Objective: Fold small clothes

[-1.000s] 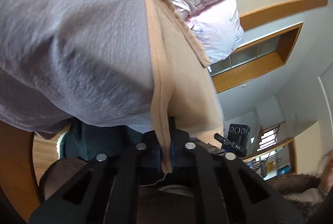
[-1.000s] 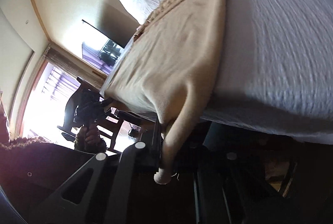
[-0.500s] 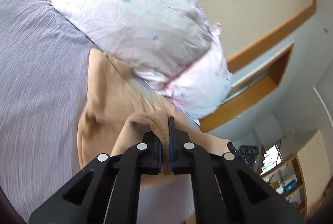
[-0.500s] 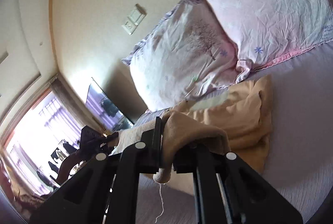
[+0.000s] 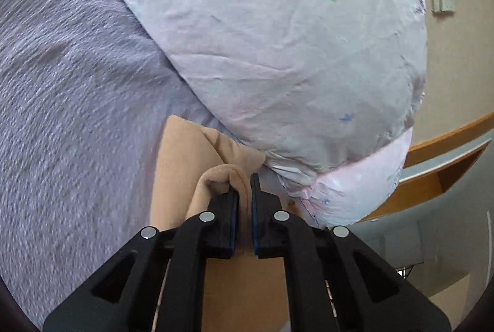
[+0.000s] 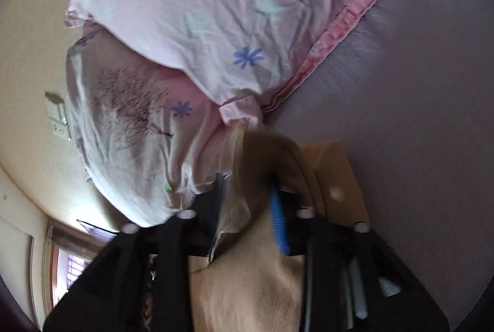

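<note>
Left wrist view: my left gripper (image 5: 244, 193) pinches the tan garment (image 5: 182, 165) on the bed (image 5: 71, 91) by the pillow (image 5: 278, 54). My right gripper (image 6: 247, 193) looks parted around cloth, blurred. Fold seems laid; release and smoothing remain.

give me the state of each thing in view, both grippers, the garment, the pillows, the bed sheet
left gripper: shut on a fold of the garment
right gripper: jaws apart, garment fabric between them
tan fleece garment: folded over on the bed, far edge against the pillows
pink floral pillows: stacked at the head of the bed, wrinkled
lilac bed sheet: spread flat
</note>
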